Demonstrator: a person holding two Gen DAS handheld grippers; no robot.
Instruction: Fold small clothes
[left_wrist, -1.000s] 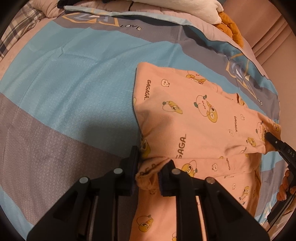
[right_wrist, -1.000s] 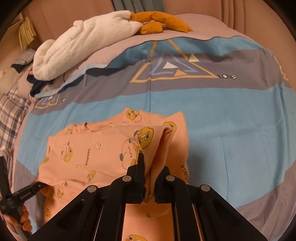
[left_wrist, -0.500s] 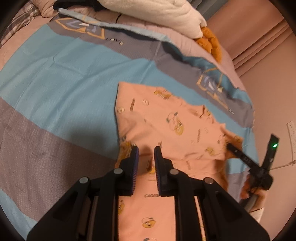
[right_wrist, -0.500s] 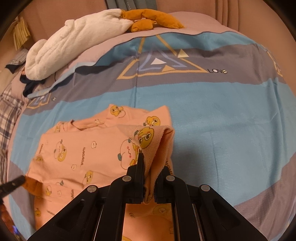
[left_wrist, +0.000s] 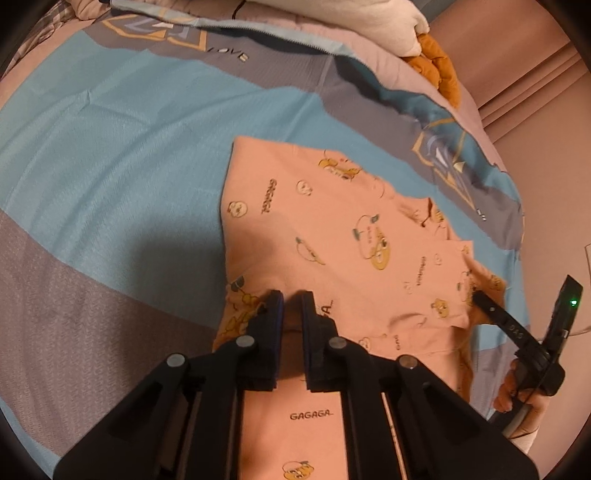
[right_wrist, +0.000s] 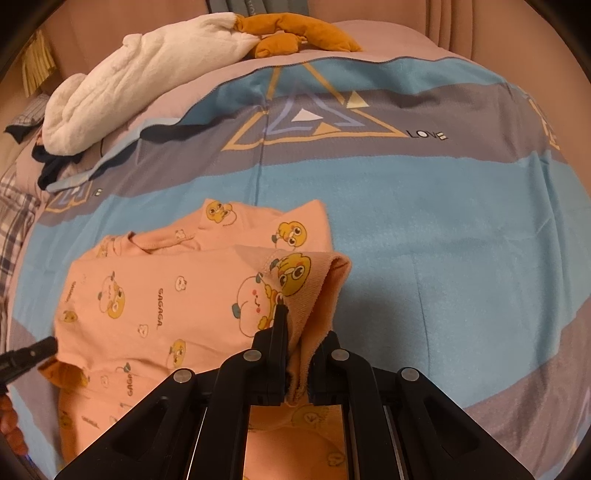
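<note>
The left gripper (left_wrist: 291, 306) has just been closing, apparently empty, above the peach garment (left_wrist: 332, 236); right gripper (right_wrist: 297, 339) pinches a raised sleeve cuff (right_wrist: 314, 280), so folding continues.

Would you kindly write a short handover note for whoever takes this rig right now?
Left gripper: jaws have just closed, shut over the near fold of the peach top; whether cloth is pinched is unclear.
Right gripper: shut on a raised edge of the top.
The top lies partly folded on the striped bed cover.
To do, probably: lay the raised flap over, then finish and flatten the fold.
</note>
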